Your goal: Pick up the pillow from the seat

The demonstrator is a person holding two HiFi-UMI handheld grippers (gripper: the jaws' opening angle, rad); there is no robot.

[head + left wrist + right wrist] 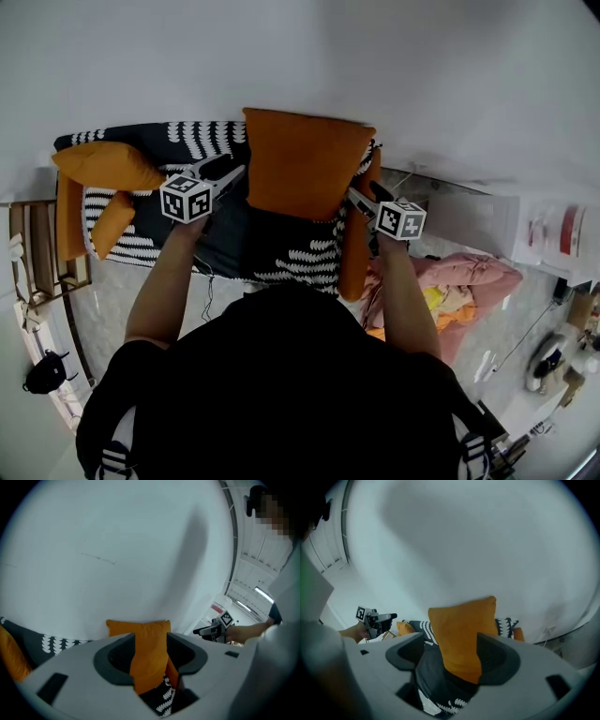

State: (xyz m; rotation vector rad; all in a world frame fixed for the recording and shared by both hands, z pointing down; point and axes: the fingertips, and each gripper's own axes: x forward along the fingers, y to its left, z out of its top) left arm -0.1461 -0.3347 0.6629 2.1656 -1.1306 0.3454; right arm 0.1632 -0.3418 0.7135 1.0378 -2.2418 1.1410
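Observation:
An orange pillow (305,164) stands on edge above the dark seat with white zigzag print (281,253), close to the white wall. My left gripper (239,173) is shut on the pillow's left edge; in the left gripper view a fold of the pillow (149,653) is pinched between both jaws of that gripper (150,660). My right gripper (354,195) is at the pillow's lower right corner. In the right gripper view the pillow (464,634) lies against the right jaw, with a dark gap to the left jaw, so this gripper (452,660) is open around it.
Two more orange cushions (103,164) (112,220) lie at the seat's left end, beside a wooden frame (37,244). An orange side cushion (354,262) stands at the seat's right. A pink heap of cloth (469,281) lies on the floor to the right.

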